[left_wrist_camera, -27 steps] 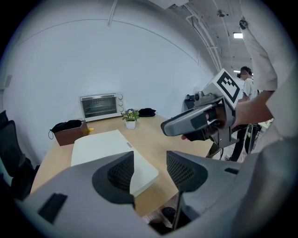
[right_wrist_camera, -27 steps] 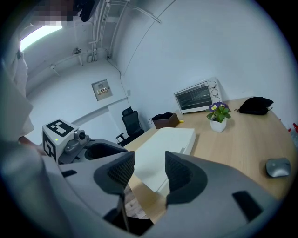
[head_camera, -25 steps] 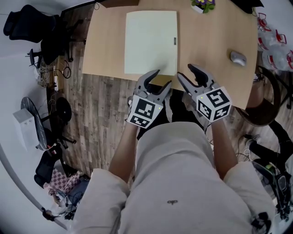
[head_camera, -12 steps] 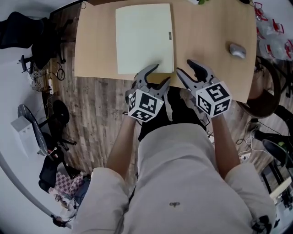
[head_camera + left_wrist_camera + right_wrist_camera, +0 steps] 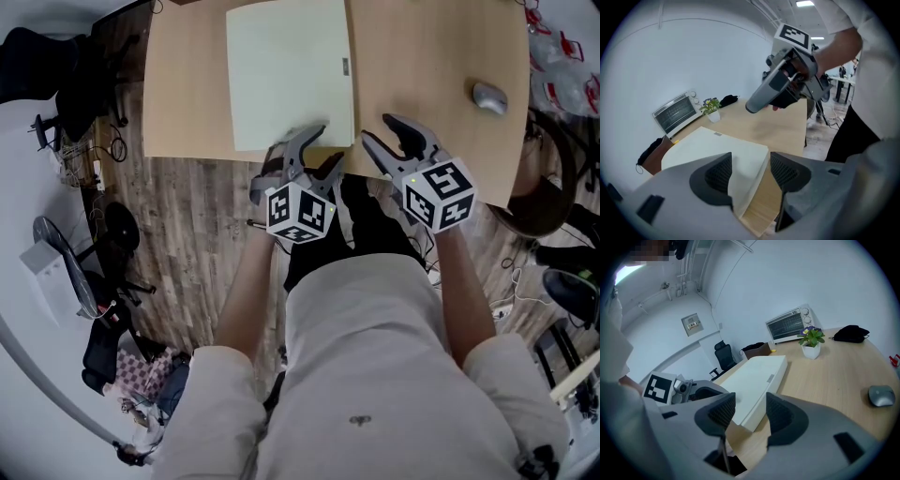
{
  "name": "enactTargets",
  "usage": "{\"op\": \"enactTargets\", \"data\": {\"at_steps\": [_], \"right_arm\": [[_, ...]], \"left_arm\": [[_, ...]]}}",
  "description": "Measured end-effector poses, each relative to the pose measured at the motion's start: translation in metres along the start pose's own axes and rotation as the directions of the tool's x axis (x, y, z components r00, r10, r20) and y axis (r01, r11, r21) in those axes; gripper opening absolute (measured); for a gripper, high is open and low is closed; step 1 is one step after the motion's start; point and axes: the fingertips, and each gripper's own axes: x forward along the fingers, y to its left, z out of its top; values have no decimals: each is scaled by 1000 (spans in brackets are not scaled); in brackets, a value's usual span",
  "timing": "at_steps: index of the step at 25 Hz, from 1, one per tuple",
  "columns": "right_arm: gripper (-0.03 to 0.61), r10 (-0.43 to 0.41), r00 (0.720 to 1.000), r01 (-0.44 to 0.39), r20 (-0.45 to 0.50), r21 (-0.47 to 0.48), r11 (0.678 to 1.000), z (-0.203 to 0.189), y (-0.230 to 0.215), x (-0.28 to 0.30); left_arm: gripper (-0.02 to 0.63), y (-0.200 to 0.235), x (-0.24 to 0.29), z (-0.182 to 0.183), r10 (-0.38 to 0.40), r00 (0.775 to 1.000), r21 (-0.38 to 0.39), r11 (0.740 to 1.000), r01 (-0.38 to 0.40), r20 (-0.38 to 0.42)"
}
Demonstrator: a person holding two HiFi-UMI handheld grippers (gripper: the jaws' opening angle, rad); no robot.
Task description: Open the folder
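While left tongs [image 5: 328, 145], just opening, and right tongs [image 5: 378, 129] gape empty, the folder [image 5: 286, 70] lies just ahead

the folder [image 5: 289, 75] lies on the tabletop [image 5: 422, 56], a mouse [image 5: 489, 97] well to its right, the left tool [image 5: 317, 150] at its near right corner, the right tool [image 5: 382, 132] just beside.

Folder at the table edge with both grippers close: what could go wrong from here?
The left gripper, whose jaws have just been opening with nothing between them, aims at the folder's near corner: it may clamp both covers. The folder lies at the table's front edge, so a tug could slide it off.
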Motion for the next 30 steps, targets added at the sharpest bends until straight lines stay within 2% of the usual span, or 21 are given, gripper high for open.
{"op": "enactTargets", "data": {"at_steps": [3,14,25,30], "right_arm": [[196,-1,1000,1,-8,6,1000,-2,0,1],[195,0,1000,1,-22,19,1000,-8,-3,4],[192,9,999,-9,-32,23,1000,-10,-3,7],[190,12,999,-11,-37,20,1000,-10,-4,8]], "left_arm": [[244,-3,3,-5,11,999,103,995,-7,-41],[244,-4,19,-8,17,996,226,974,3,-87],[244,-2,23,-10,40,994,223,975,-16,-103],[238,0,23,-7,22,995,213,977,0,-101]]}}
